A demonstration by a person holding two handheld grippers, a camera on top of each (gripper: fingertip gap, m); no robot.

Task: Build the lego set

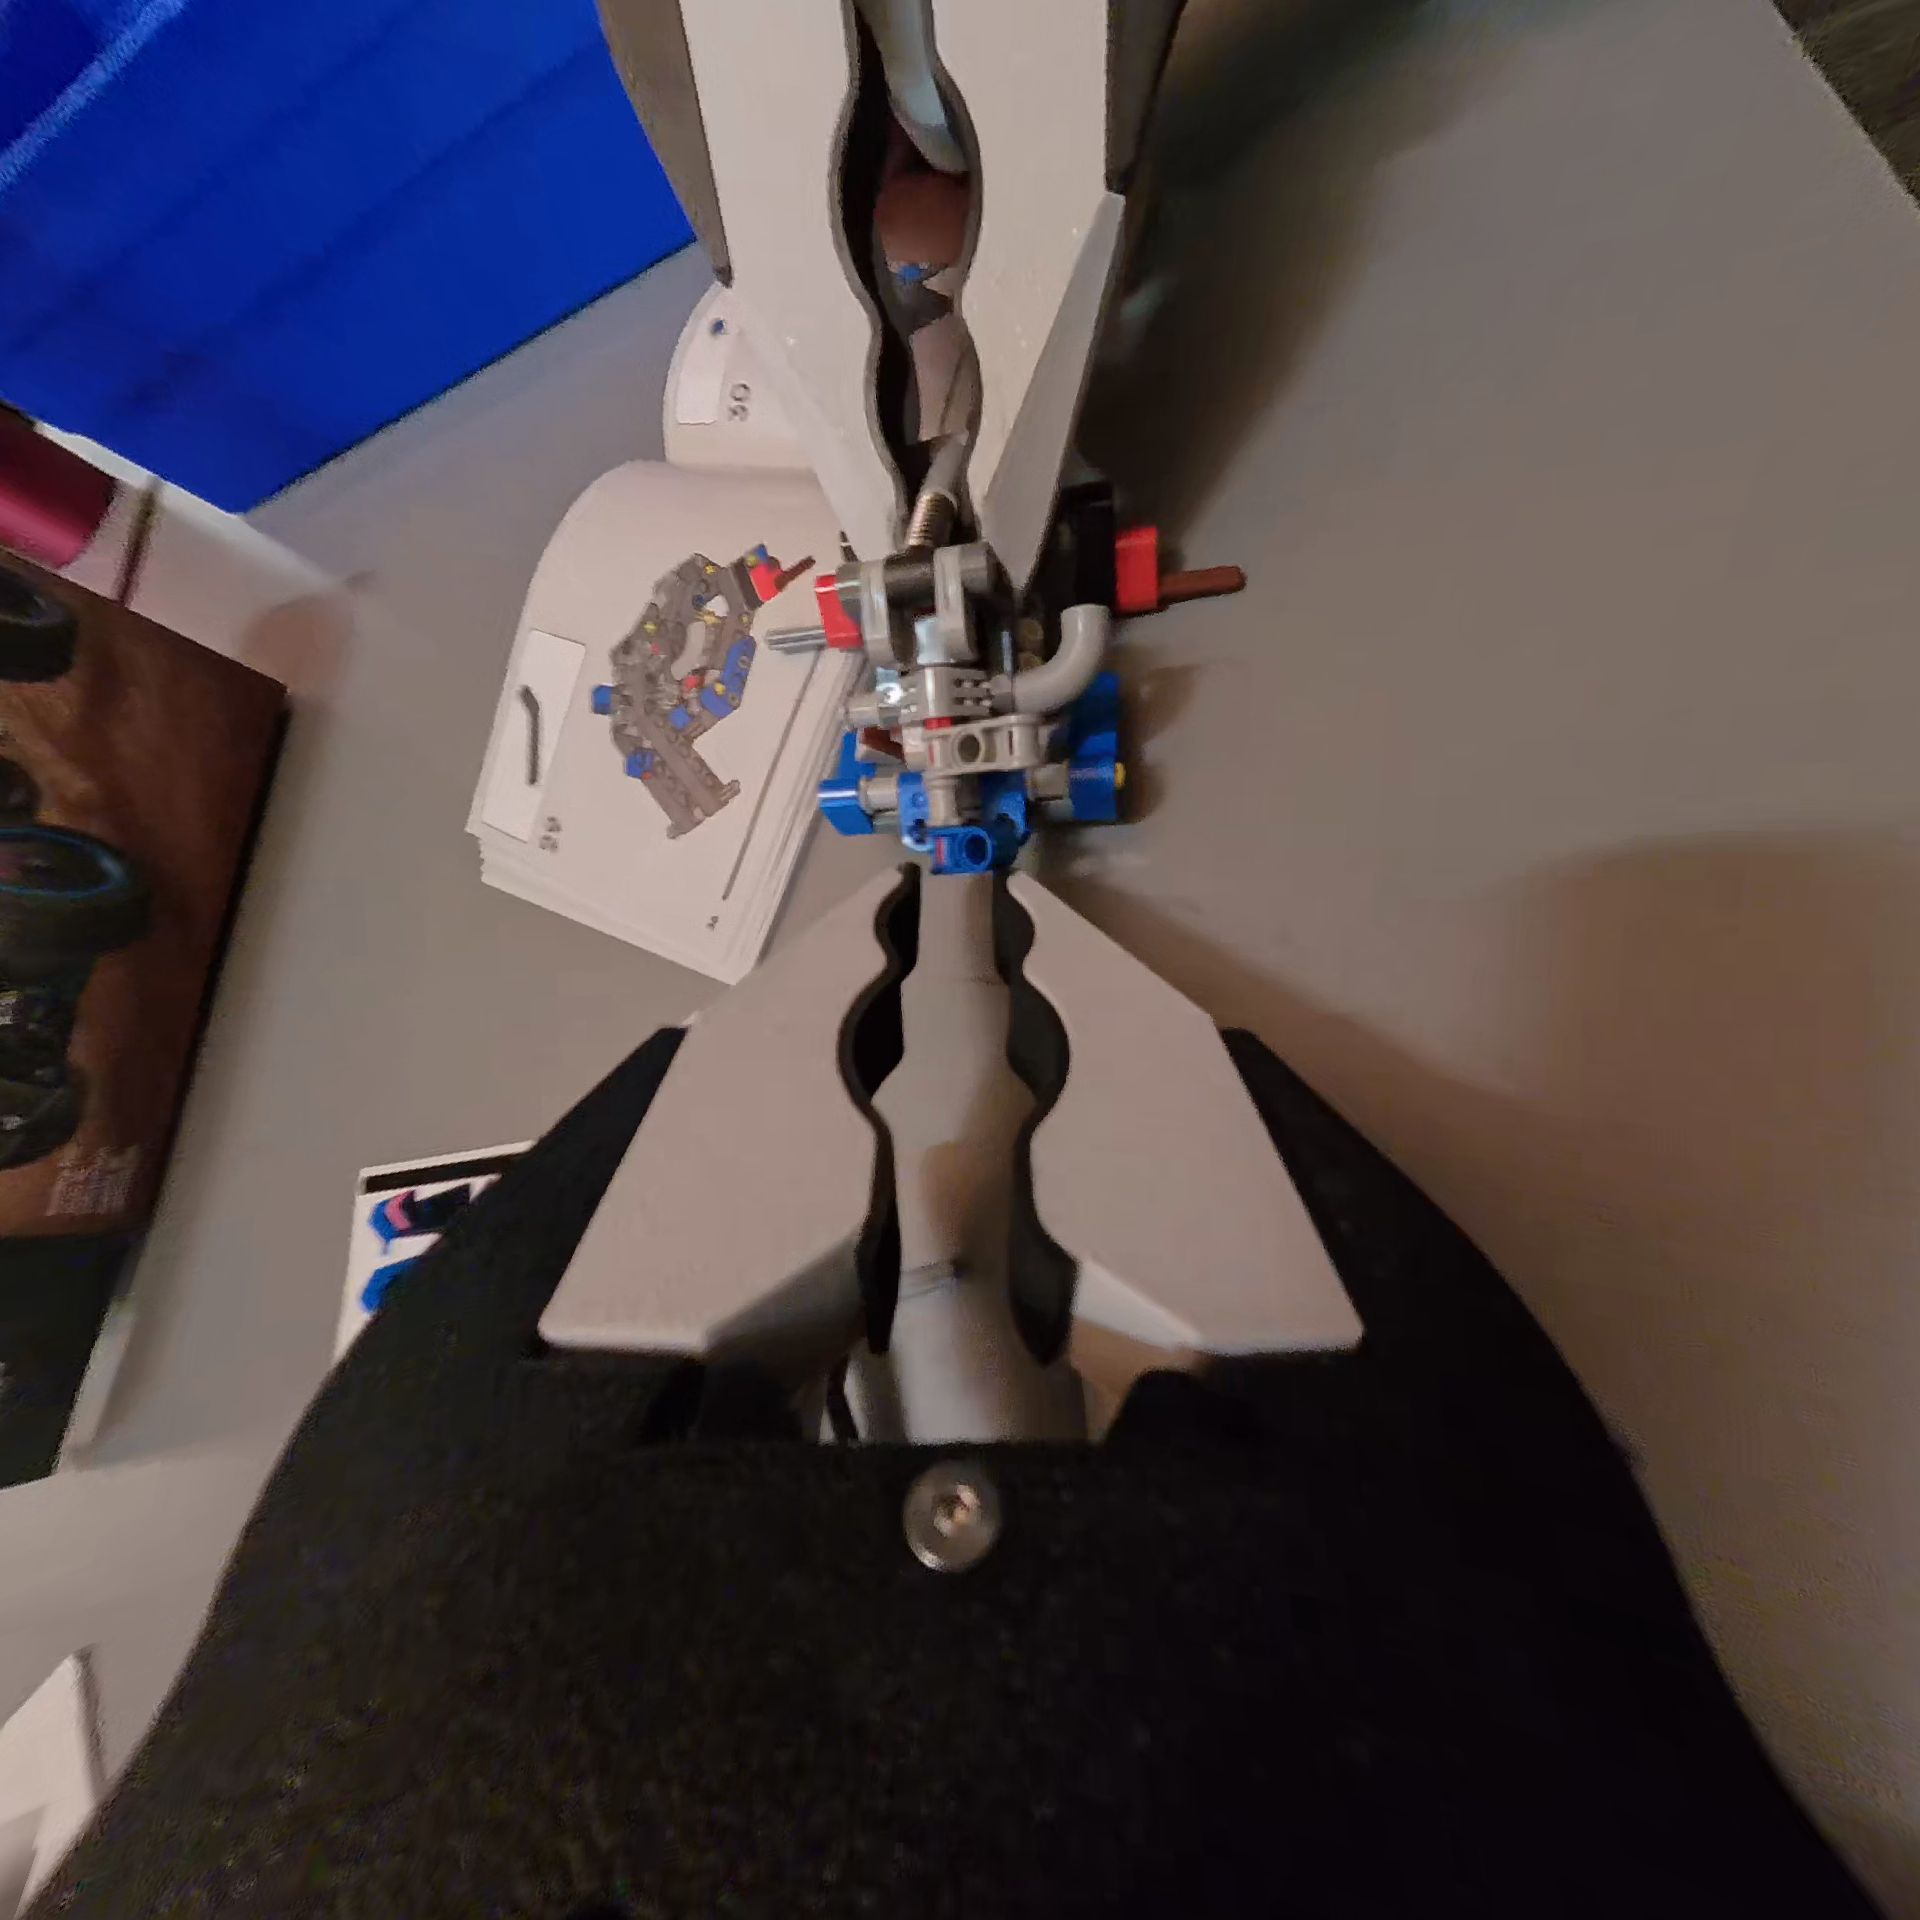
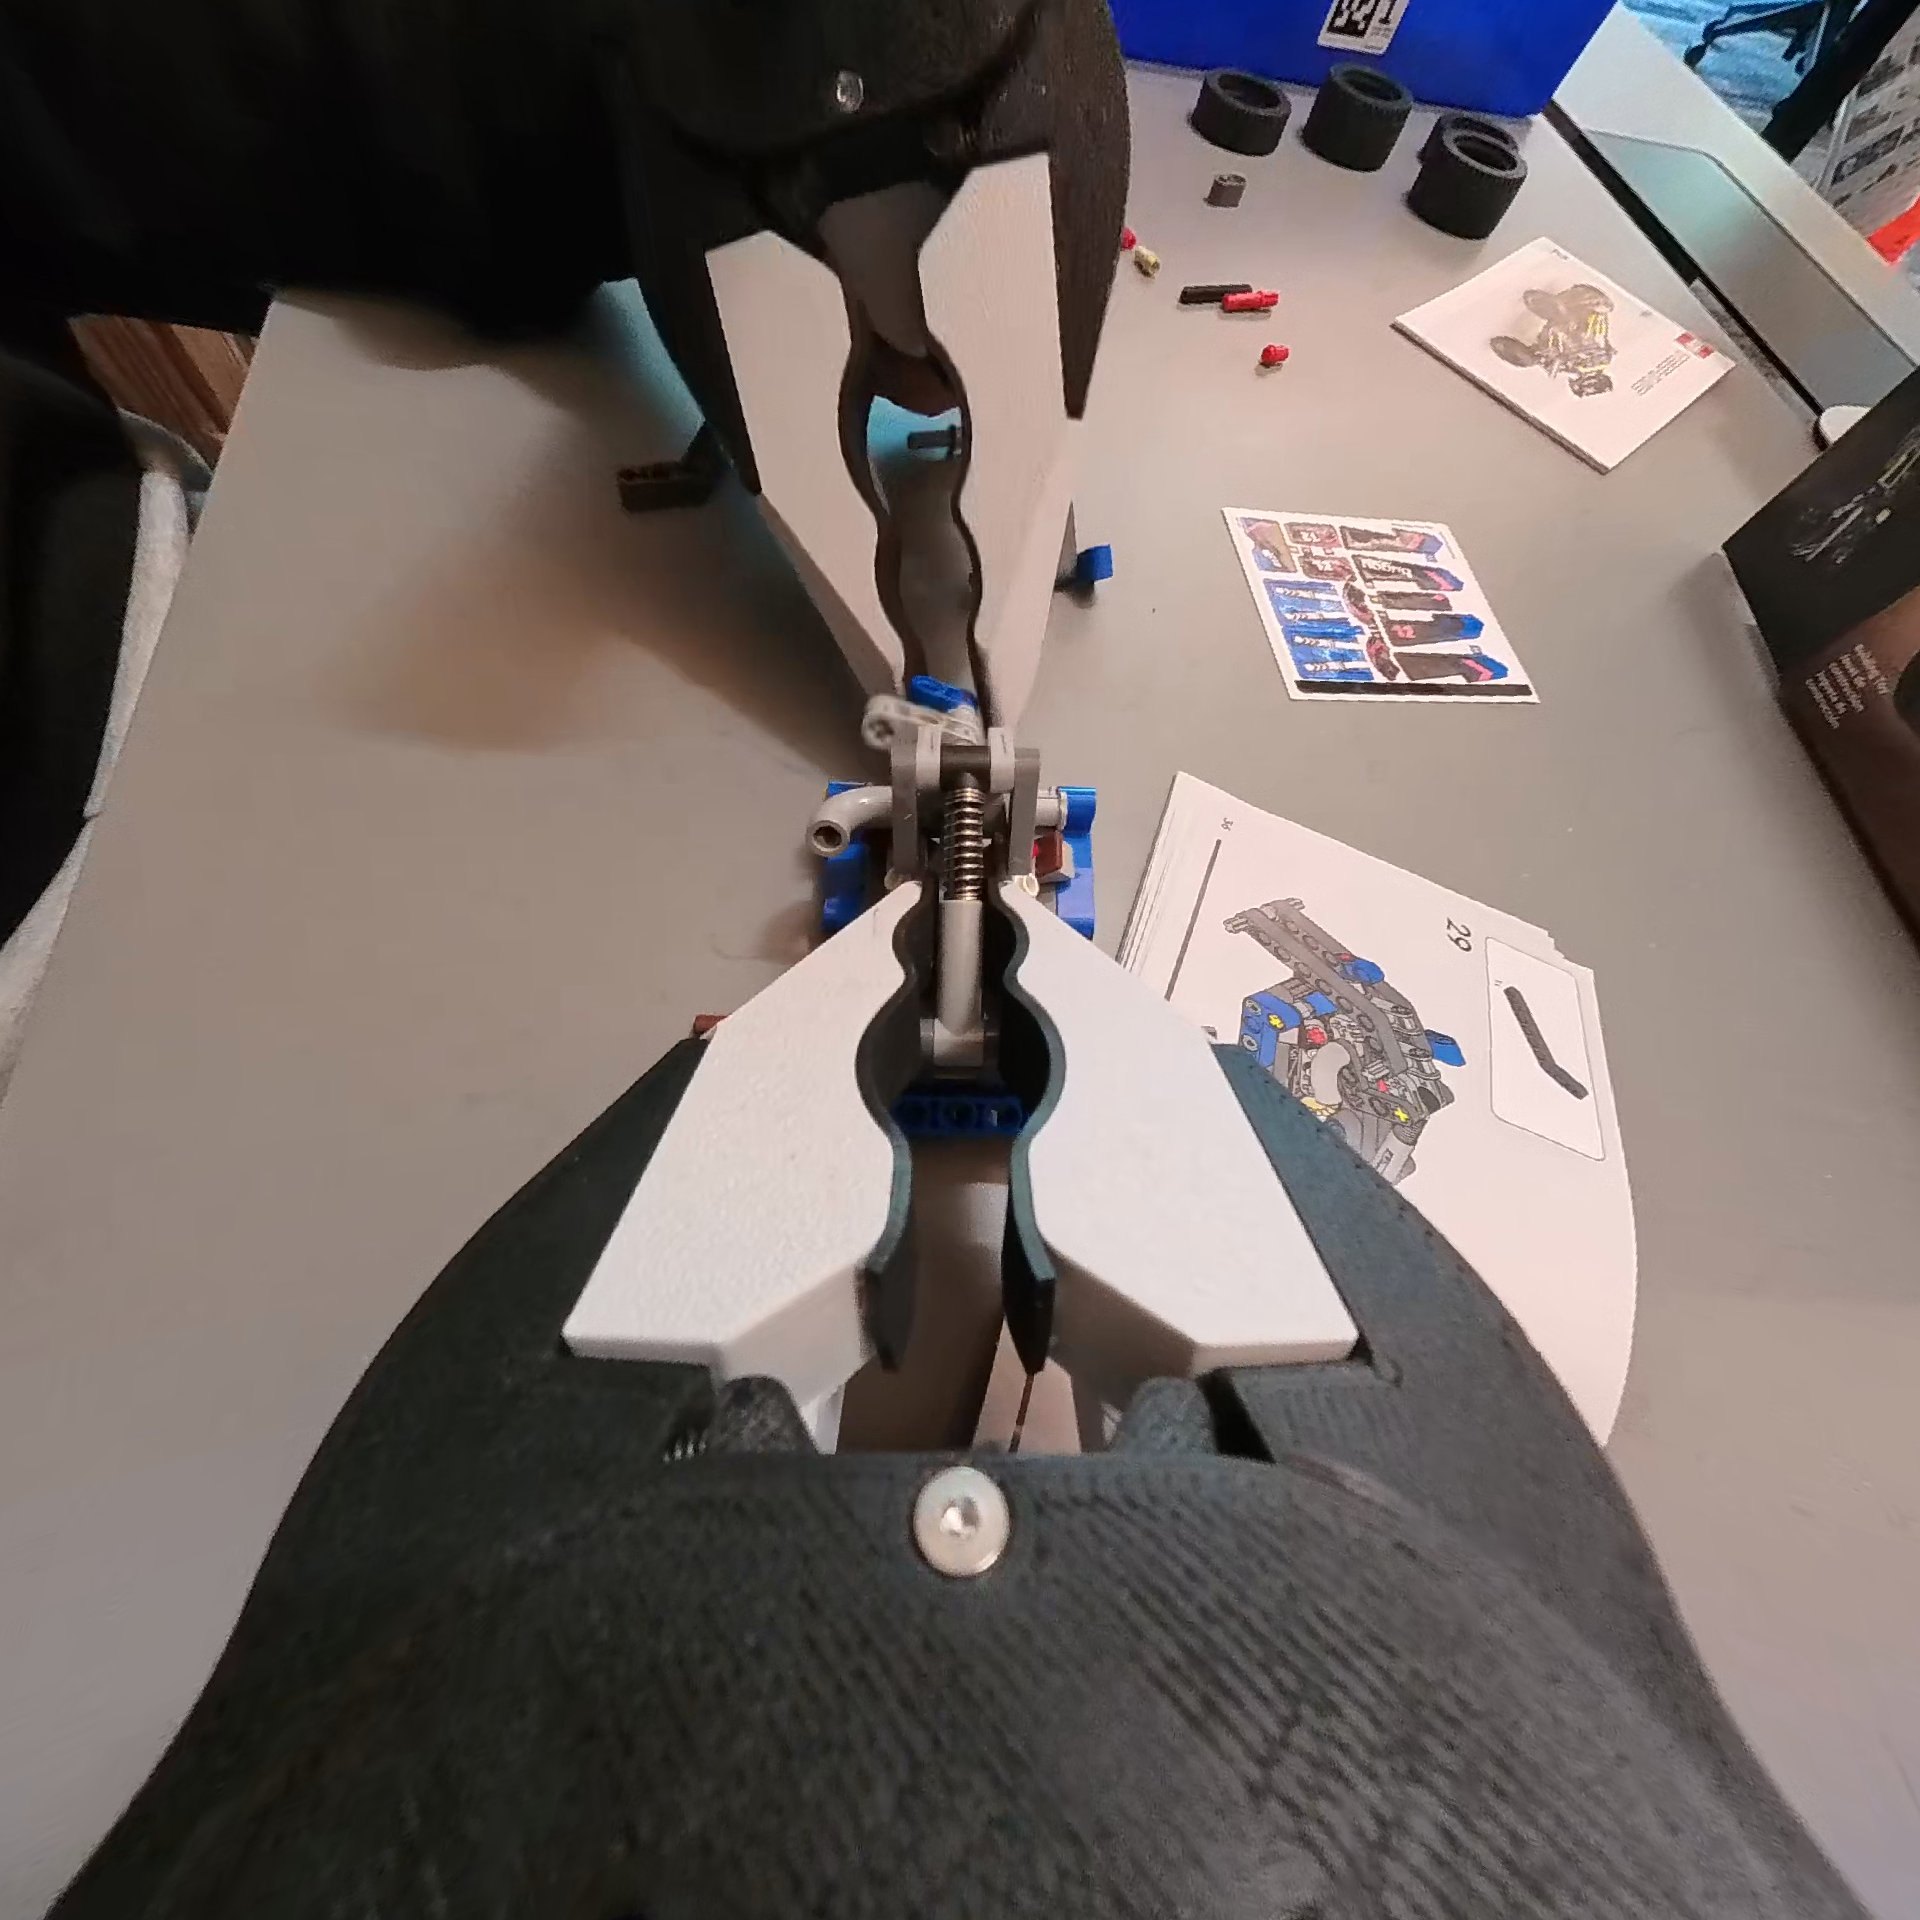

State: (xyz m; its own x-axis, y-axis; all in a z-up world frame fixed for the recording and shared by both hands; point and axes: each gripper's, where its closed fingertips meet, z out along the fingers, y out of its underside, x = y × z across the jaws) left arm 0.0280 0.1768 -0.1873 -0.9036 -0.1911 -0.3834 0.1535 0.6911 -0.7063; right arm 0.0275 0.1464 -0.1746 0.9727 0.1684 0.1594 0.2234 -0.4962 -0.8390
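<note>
A small Lego assembly point(image 1: 966, 727) of grey, blue and red Technic parts is held over the grey table between the two grippers. My left gripper point(image 1: 961, 883) is shut on its blue end piece point(image 1: 961, 852). My right gripper point(image 2: 961, 904) is shut on the grey shock absorber point(image 2: 961, 831), whose spring sticks out of the assembly point(image 2: 1081, 831). The grippers face each other from opposite ends. The right gripper point(image 1: 940, 509) shows at the top of the left wrist view. The left gripper point(image 2: 940, 696) shows at the top of the right wrist view.
An open instruction booklet point(image 2: 1351, 1039) lies beside the assembly, with a sticker sheet point(image 2: 1371, 603) and a second booklet point(image 2: 1558, 353) beyond. Black tyres point(image 2: 1351, 104), loose red and black pins point(image 2: 1226, 299) and a black beam point(image 2: 655, 483) lie farther off. A blue bin point(image 1: 260, 208) and a dark box point(image 2: 1849, 623) stand at the edges. My hands' fingertips stand some 4 cm from each other.
</note>
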